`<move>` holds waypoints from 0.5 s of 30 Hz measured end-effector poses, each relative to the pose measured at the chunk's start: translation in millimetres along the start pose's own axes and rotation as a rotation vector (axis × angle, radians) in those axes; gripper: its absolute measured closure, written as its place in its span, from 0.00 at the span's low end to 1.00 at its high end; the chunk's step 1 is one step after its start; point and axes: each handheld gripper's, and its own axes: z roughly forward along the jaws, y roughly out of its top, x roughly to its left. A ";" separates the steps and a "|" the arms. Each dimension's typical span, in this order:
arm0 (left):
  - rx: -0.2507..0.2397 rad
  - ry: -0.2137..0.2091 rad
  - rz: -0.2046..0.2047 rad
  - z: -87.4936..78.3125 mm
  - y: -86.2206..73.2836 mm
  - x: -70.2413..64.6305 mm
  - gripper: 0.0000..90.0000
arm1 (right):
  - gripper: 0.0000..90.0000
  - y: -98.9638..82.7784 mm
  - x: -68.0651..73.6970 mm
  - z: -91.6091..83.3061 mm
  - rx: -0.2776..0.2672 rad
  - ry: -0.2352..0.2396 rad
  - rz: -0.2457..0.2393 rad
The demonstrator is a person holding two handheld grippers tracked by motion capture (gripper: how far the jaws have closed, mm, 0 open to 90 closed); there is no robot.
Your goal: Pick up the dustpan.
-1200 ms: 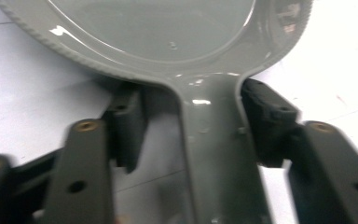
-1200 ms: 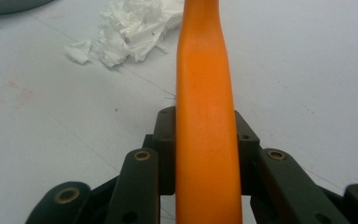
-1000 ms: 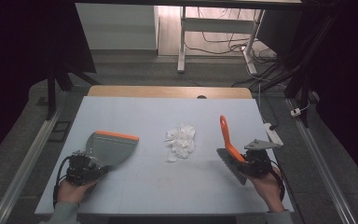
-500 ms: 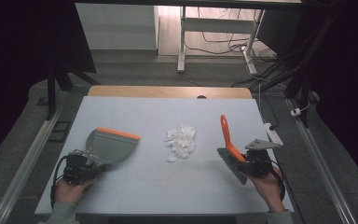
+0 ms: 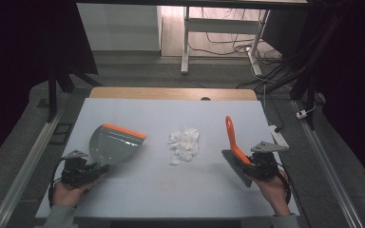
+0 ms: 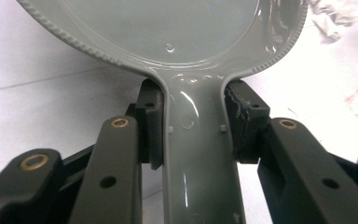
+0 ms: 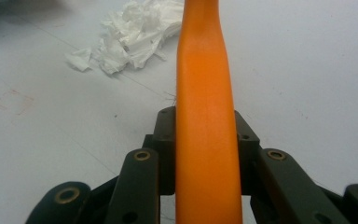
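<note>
A grey dustpan [image 5: 114, 145] with an orange front lip rests on the white table at the left, its mouth facing right. My left gripper [image 5: 86, 170] is shut on the dustpan's handle [image 6: 200, 154], both pads pressing its sides. A pile of crumpled white paper scraps [image 5: 185, 142] lies mid-table, also seen as paper scraps [image 7: 135, 32] ahead of the brush. At the right, my right gripper [image 5: 254, 166] is shut on the orange handle of a hand brush [image 5: 234, 142], whose dark bristles point toward the table. The brush handle [image 7: 207, 130] runs up between the jaws.
The white table top [image 5: 171, 190] has a wooden strip along its far edge [image 5: 171, 93]. A small white object [image 5: 278, 135] lies near the right edge. A white desk frame and cables stand on the floor beyond.
The left hand and dustpan have shifted slightly. The right hand and brush have stayed in place, and the paper pile has not moved.
</note>
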 end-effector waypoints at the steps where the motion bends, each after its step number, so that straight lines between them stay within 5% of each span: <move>1: -0.003 -0.003 0.003 -0.7 0.2 -0.1 0.68 | 0.78 -0.1 -0.1 -0.1 0.000 0.000 0.000; 15: -0.055 -0.073 0.086 -14.0 2.5 -1.0 0.69 | 0.78 0.2 0.7 -1.8 -0.015 -0.002 -0.002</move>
